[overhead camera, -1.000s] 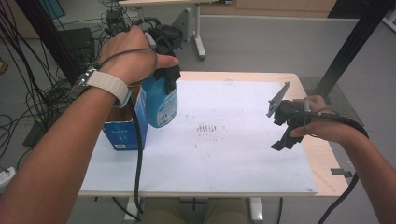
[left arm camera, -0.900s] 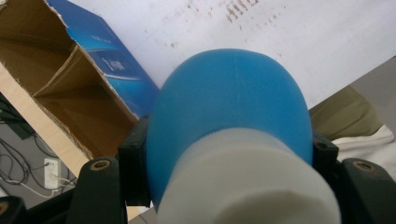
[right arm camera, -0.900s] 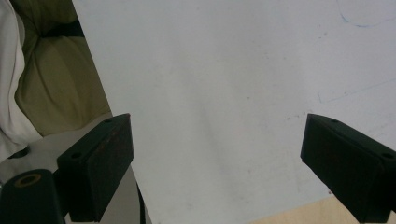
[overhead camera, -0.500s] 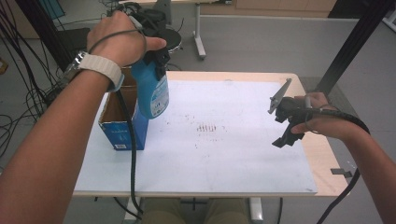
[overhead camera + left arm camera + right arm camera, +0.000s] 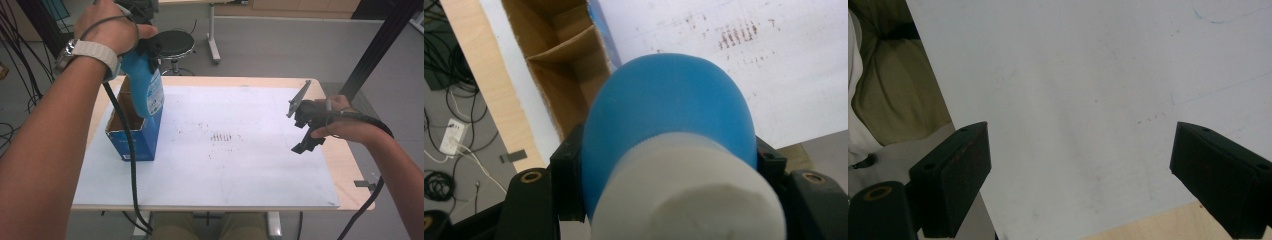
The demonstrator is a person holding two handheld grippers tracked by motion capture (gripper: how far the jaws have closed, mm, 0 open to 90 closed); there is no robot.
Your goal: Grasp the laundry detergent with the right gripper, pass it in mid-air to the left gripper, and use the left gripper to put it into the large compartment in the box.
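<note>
Blue bottle [image 5: 146, 87] hung clamped in the left gripper [image 5: 145, 50] just above the open cardboard box [image 5: 131, 131] at the table's [image 5: 345, 165] left edge, apparently being lifted out, needing a clear spot next, while the right gripper [image 5: 302, 122] waited, jaws wide and empty.

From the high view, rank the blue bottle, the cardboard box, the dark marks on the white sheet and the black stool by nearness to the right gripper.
From the right gripper, at the table's right side:
1. Dark marks, mid-sheet, just to its left.
2. Blue bottle, held up over the box at left.
3. Cardboard box, left edge.
The black stool, beyond the table, is too close to call against the bottle.
</note>
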